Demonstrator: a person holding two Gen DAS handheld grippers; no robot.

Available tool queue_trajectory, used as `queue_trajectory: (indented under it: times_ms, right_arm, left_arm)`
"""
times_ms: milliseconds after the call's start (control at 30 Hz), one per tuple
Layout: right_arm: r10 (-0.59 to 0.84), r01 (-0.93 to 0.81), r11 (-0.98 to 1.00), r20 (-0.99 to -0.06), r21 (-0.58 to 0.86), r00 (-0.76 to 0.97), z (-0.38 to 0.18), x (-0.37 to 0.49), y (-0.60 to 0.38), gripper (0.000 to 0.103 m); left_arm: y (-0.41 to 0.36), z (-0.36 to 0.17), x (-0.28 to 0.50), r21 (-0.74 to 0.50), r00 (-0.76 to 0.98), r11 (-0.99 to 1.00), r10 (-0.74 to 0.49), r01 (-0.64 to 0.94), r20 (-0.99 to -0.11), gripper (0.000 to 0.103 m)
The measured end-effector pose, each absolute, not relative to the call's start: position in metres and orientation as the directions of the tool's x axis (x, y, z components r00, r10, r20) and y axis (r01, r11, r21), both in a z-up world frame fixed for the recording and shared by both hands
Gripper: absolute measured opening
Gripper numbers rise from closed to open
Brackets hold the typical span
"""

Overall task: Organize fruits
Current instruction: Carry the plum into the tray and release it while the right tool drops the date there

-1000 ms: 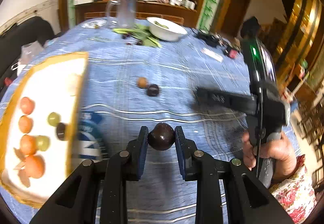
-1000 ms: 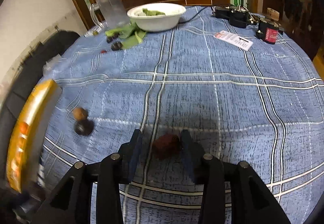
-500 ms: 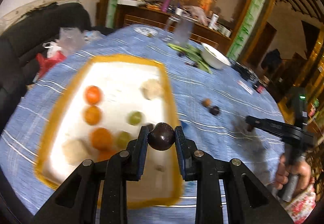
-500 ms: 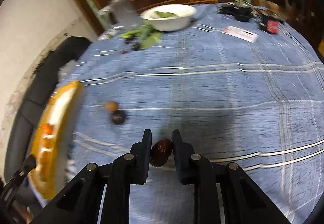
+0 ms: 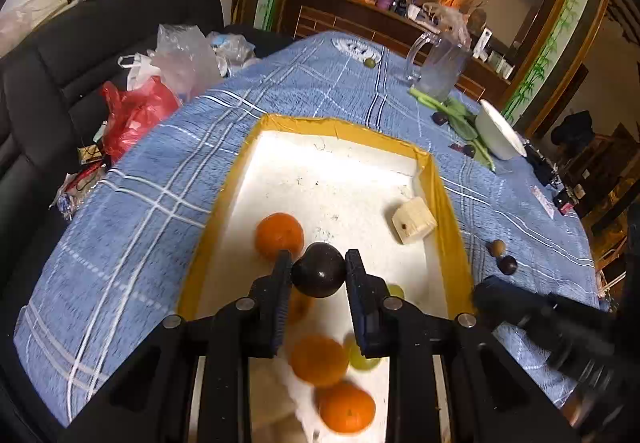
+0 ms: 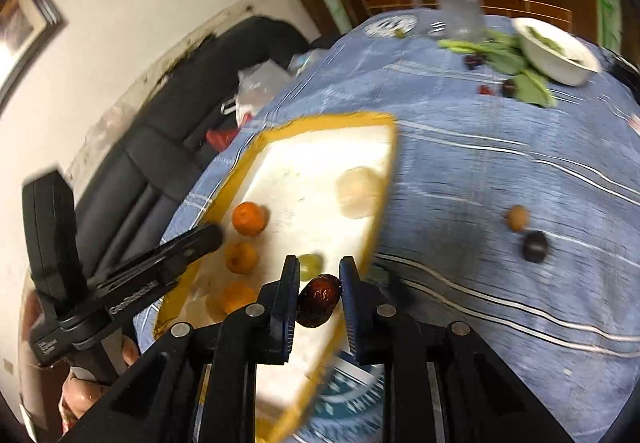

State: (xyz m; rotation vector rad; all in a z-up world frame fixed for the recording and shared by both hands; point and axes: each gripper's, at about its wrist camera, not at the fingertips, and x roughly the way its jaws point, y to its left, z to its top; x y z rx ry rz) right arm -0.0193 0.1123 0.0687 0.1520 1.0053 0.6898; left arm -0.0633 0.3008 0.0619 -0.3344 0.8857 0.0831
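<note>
A: Left hand-held gripper (image 5: 319, 275) clamped on a dark round plum (image 5: 319, 270), up over the near half of the yellow-rimmed tray (image 5: 436, 179).

B: Right hand-held gripper (image 6: 319, 297) pinching a reddish-brown date (image 6: 319, 299), hanging above the tray's near right edge.

A: Below the left one, inside the tray: 3 oranges in clear sight, nearest (image 5: 347, 407), next (image 5: 319, 360), farthest (image 5: 279, 235), plus a green grape (image 5: 362, 361) tucked beside the middle one.

B: Further in, a pale wooden block (image 5: 414, 221) close to the tray's right wall.

A: Out on the blue checked bench (image 6: 500, 147), right of the tray: dark plum (image 6: 535, 246) just beside a tan fruit (image 6: 518, 217).

B: Far end: white bowl (image 6: 558, 51), green leaves (image 6: 508, 59), clear jug (image 5: 440, 69).
</note>
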Motion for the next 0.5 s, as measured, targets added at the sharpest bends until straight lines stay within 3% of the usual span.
queue_trajectory:
  times_ms: [200, 267, 400, 500]
  right_arm:
    - [0.546, -0.524, 0.790, -0.753, 0.317, 0.368, 0.060, -0.012, 0.163, 0.023]
    - [0.554, -0.558, 0.777, -0.739, 0.292, 0.384, 0.062, -0.017, 0.166, 0.024]
    - [0.551, -0.583, 0.781, -0.687, 0.223, 0.474, 0.073, -0.034, 0.156, 0.025]
    - [0.547, -0.573, 0.795, -0.646, 0.199, 0.533, 0.085, -0.046, 0.142, 0.038]
  left_arm:
    - [0.312, 0.058, -0.069, -0.305, 0.610, 0.918, -0.093, -0.254, -0.787, 0.031]
    - [0.318, 0.065, -0.085, -0.338, 0.628, 0.902, -0.103, -0.268, -0.772, 0.055]
    - [0.328, 0.088, -0.127, -0.354, 0.689, 0.891, -0.067, -0.284, -0.721, 0.071]
    - [0.332, 0.108, -0.147, -0.338, 0.728, 0.886, -0.001, -0.318, -0.686, 0.079]
